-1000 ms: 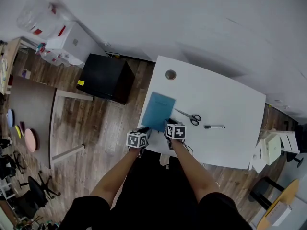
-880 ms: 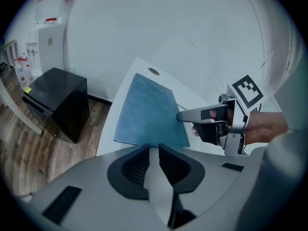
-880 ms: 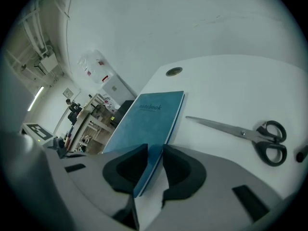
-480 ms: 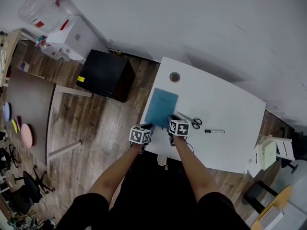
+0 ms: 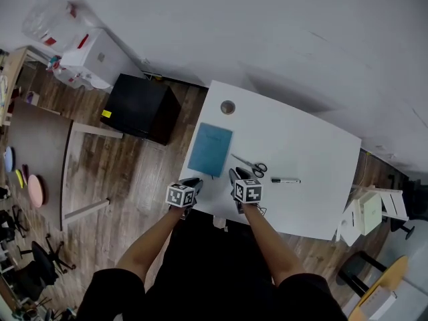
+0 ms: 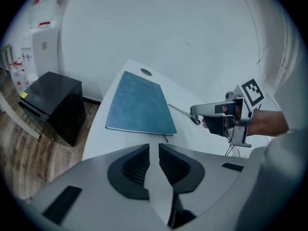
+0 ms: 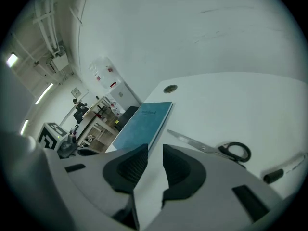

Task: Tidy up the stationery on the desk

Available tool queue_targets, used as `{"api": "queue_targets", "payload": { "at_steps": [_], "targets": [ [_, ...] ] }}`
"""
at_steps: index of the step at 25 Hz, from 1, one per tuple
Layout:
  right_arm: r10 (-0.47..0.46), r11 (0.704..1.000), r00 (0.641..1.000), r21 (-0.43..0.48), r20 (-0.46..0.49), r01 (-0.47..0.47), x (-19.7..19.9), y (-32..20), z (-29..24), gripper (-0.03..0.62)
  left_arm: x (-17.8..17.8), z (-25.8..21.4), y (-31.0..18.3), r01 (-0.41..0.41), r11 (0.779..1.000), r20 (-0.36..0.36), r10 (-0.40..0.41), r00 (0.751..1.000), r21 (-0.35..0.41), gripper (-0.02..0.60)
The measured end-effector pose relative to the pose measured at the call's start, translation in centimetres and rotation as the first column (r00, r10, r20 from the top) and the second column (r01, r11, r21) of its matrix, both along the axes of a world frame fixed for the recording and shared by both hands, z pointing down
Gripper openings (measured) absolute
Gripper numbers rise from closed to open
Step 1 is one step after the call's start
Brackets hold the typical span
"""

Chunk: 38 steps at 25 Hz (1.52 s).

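Observation:
A blue notebook [image 5: 210, 149] lies flat on the left part of the white desk [image 5: 314, 146]. Right of it lie black-handled scissors [image 5: 251, 165], then a black-capped marker pen [image 5: 285, 180]. My left gripper [image 5: 192, 183] hovers at the desk's near edge below the notebook's near left corner, its jaws [image 6: 154, 165] slightly apart with nothing between them. My right gripper [image 5: 235, 175] is above the desk just short of the scissors [image 7: 216, 148], right of the notebook's [image 7: 143, 121] near corner. Its jaws [image 7: 155, 167] are slightly apart and empty. The pen [image 7: 284, 170] shows at the right gripper view's edge.
A round cable hole [image 5: 228, 107] sits at the desk's far left corner. A black cabinet [image 5: 137, 107] stands on the wood floor left of the desk, with a white unit [image 5: 93, 59] behind it. Small boxes [image 5: 371, 209] stand beyond the desk's right end.
My right gripper has drawn back and up from the notebook's near right corner toward the desk's front edge. The left gripper has barely moved. The notebook, scissors and pen lie where they were.

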State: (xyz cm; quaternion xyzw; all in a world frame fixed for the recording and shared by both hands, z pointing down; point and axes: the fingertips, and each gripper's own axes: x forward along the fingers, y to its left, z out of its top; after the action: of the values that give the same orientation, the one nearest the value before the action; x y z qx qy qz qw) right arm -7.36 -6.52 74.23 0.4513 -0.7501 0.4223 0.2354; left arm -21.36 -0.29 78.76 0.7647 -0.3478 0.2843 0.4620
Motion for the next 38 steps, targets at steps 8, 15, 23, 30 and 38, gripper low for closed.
{"api": "queue_targets", "payload": {
  "at_steps": [8,15,23,30,38],
  "targets": [
    [-0.029,0.996,0.981,0.078,-0.190,0.044,11.4,1.8,-0.9,0.094,6.8,-2.3,0.5,0.043,0.998,-0.038,-0.042,0.998,0.044,0.014],
    [-0.286,0.950,0.928,0.054,-0.238,0.307,13.7,1.8,1.4,0.095,10.9,-3.1,1.2,0.106,0.994,-0.051,-0.105,0.993,0.030,0.014],
    [-0.484,0.856,0.820,0.030,-0.305,0.516,11.8,1.4,3.0,0.106,10.2,-3.8,2.7,0.227,0.972,-0.061,-0.223,0.973,0.058,0.014],
    [-0.494,0.852,0.793,-0.016,-0.355,0.524,10.6,1.0,3.9,0.120,10.3,-3.9,2.6,0.185,0.981,-0.061,-0.181,0.982,0.064,0.014],
    [-0.464,0.869,0.779,-0.047,-0.423,0.492,10.2,0.7,4.5,0.120,8.2,-3.6,3.3,0.096,0.994,-0.058,-0.094,0.994,0.047,0.014]
  ]
}}
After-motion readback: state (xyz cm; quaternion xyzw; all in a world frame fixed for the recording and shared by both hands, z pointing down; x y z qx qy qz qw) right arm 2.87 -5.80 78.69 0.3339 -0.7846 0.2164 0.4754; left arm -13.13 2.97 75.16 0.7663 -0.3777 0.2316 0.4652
